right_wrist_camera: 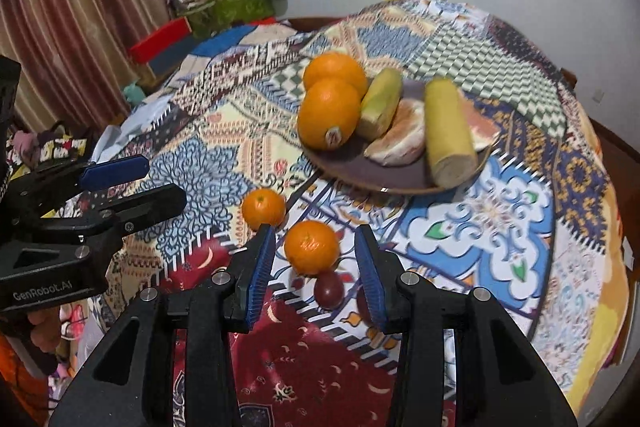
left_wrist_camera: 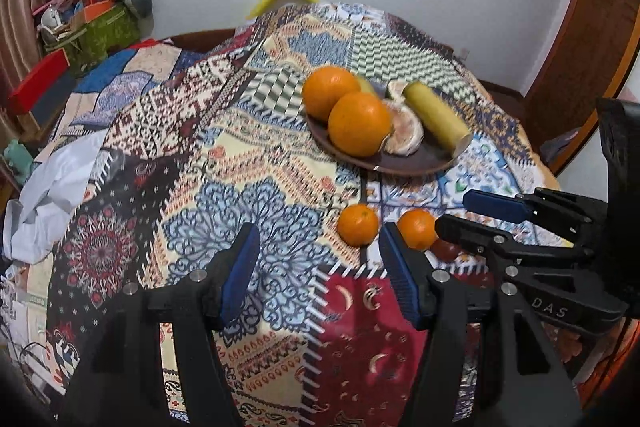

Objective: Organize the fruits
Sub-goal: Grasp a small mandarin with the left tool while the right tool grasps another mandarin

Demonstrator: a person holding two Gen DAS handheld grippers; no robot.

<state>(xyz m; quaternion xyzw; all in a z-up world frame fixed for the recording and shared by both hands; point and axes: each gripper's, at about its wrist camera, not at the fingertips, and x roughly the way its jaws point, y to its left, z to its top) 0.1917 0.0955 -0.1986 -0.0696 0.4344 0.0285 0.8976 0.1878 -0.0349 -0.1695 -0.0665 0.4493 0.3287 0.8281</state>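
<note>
A brown plate (left_wrist_camera: 416, 163) (right_wrist_camera: 352, 167) on the patchwork cloth holds two big oranges (left_wrist_camera: 358, 125) (right_wrist_camera: 328, 115), grapefruit pieces (right_wrist_camera: 400, 139) and two yellow-green banana pieces (right_wrist_camera: 446, 131). Two small tangerines lie on the cloth in front of it, a left one (left_wrist_camera: 357, 225) (right_wrist_camera: 263, 207) and a right one (left_wrist_camera: 416, 229) (right_wrist_camera: 311, 247). A dark red fruit (right_wrist_camera: 328, 289) sits just behind the right tangerine. My right gripper (right_wrist_camera: 316, 267) is open, its fingers either side of the right tangerine. My left gripper (left_wrist_camera: 320, 267) is open and empty above the cloth, left of the tangerines.
The round table drops away at its edges. A cluttered green box (right_wrist_camera: 228, 7) and red box (right_wrist_camera: 160, 41) stand beyond the far left. A white cloth (left_wrist_camera: 52, 195) lies at the left edge. A wooden door (left_wrist_camera: 580, 59) is at the right.
</note>
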